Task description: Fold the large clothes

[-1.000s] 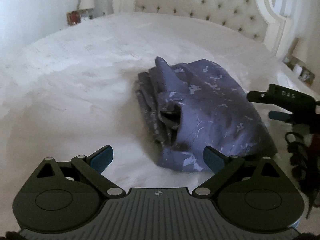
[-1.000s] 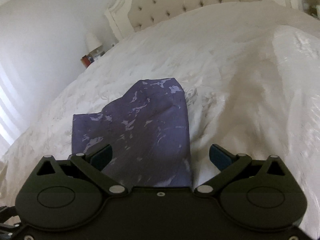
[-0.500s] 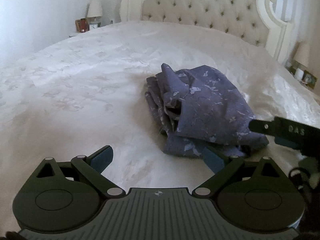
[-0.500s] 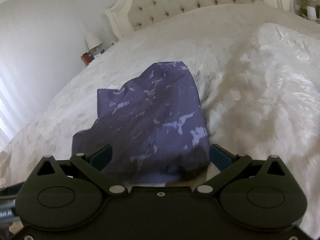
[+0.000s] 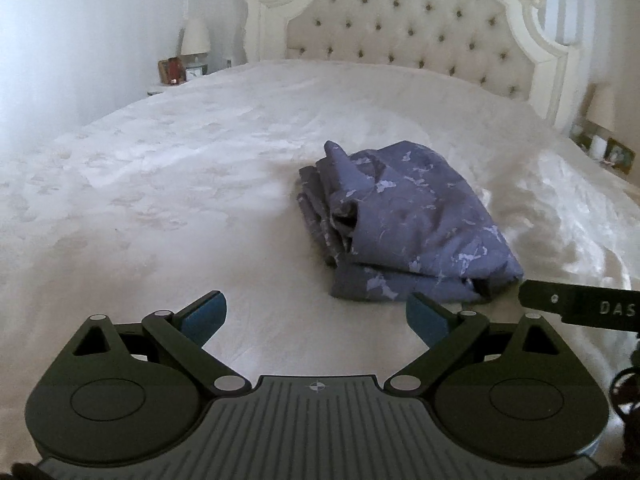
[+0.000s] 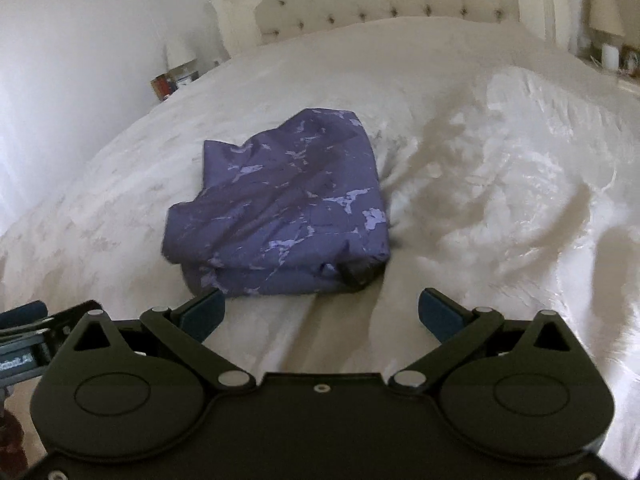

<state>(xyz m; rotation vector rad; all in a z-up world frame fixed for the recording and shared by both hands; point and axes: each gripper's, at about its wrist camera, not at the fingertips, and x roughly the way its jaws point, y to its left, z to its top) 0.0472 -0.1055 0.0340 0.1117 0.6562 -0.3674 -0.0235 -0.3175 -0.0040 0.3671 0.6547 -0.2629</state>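
A purple patterned garment lies folded into a thick bundle on the white bed. It also shows in the right wrist view, just ahead of the fingers. My left gripper is open and empty, held back from the bundle's near left side. My right gripper is open and empty, just short of the bundle's near edge. The right gripper's body shows at the right edge of the left wrist view.
A tufted cream headboard stands at the far end of the bed. A nightstand with a lamp and frames is at the far left. Another lamp and frames stand at the right. The bedspread is rumpled to the right.
Both grippers have pulled back and up from the garment. The right gripper, which had cloth between its fingers, is now clear of it, and the bundle lies settled on the bed.
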